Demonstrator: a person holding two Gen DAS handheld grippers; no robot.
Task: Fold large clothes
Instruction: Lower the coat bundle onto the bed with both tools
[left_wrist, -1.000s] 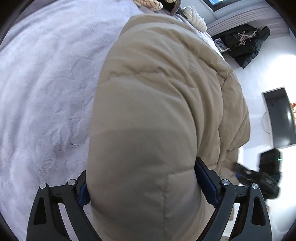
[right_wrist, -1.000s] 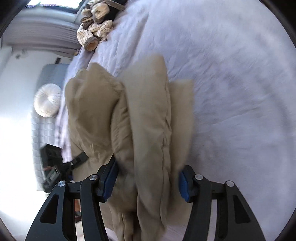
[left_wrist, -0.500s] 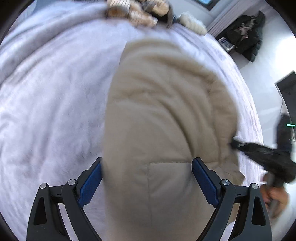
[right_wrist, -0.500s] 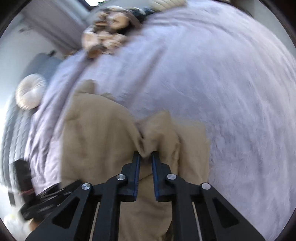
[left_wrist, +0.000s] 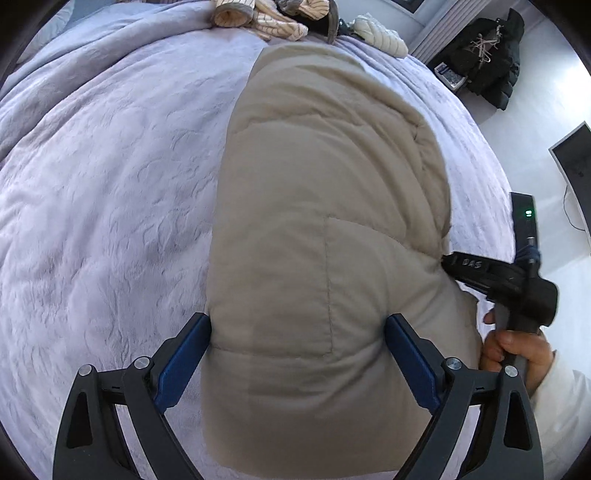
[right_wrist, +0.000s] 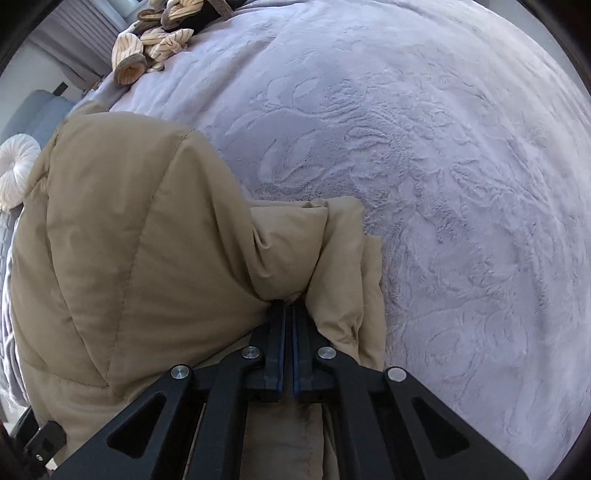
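Right now the beige puffer coat (left_wrist: 325, 229) lies folded along the bed's (left_wrist: 110, 192) edge. Right gripper (right_wrist: 289, 306) is clamped tight, pinching a fold of the coat. Left gripper (left_wrist: 299, 354) stands wide, blue pads (left_wrist: 181, 362) flanking the padded bulk; whether they press it, can't tell.
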